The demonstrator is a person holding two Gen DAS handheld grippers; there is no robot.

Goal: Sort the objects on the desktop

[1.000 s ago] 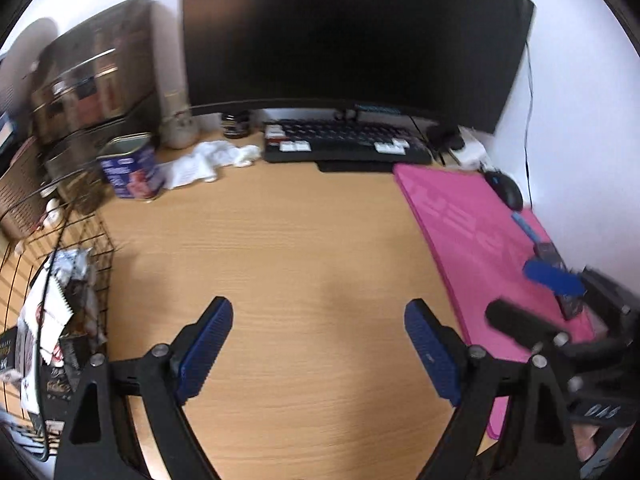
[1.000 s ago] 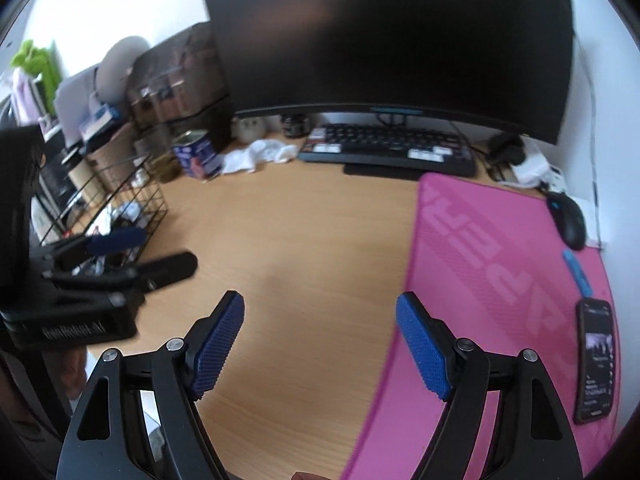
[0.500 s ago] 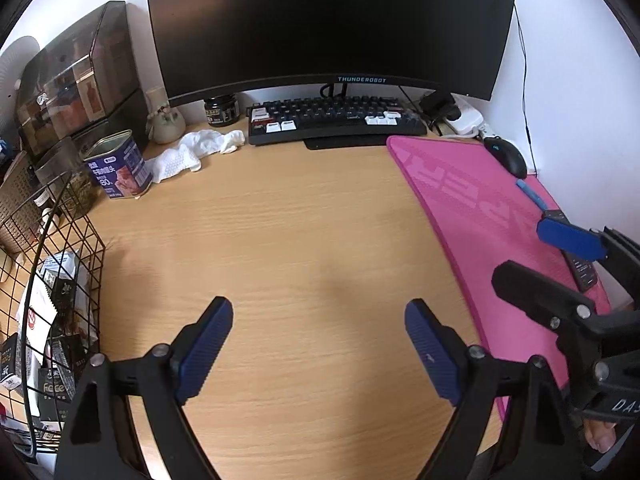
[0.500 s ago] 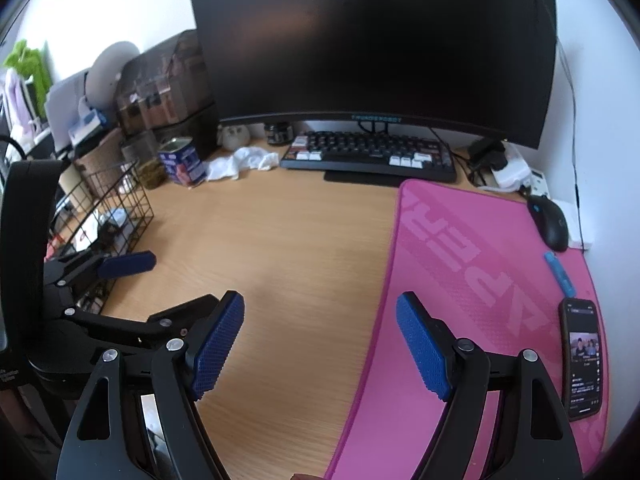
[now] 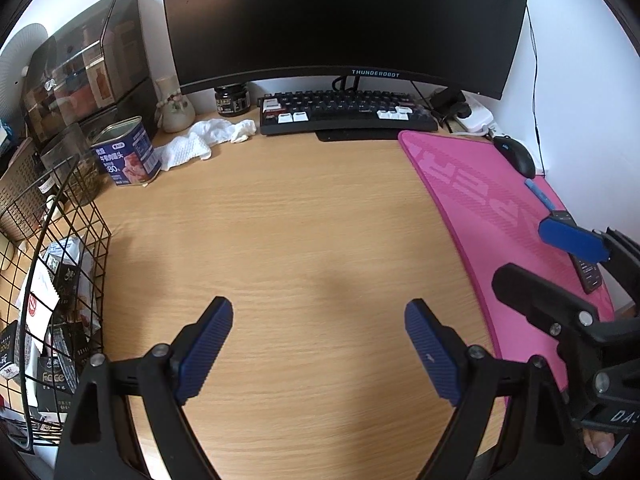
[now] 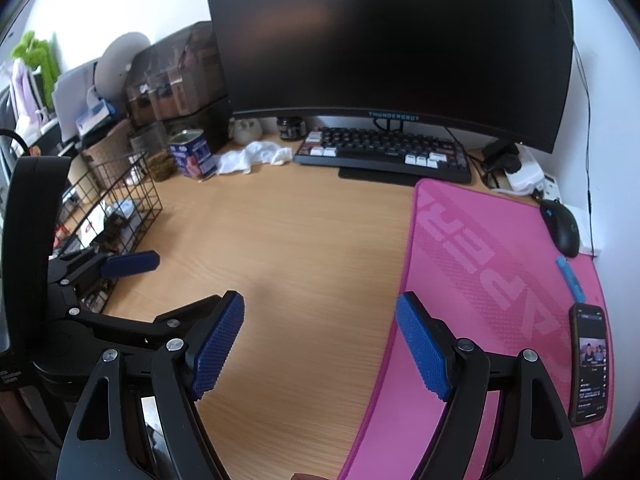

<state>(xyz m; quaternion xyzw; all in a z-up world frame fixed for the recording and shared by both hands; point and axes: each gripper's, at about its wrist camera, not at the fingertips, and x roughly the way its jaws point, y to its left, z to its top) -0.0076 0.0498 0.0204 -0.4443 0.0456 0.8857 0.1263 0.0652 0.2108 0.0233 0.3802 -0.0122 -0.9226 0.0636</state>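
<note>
On your left, the black wire basket (image 5: 80, 240) holds packets; the blue tin can (image 5: 126, 154) and crumpled white cloth (image 5: 208, 138) sit beyond. Your left gripper (image 5: 318, 350) and right gripper (image 6: 320, 344) hover over bare wood, fingers apart, empty.

Desk (image 5: 304, 240) – matt wood grain; mat (image 5: 480, 200) – woven pink cloth.

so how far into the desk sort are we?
Barely started. Done: the wire basket holds packets. In hand: nothing; left gripper and right gripper are open above bare desk. Left: tin can, white cloth, phone, blue pen.
</note>
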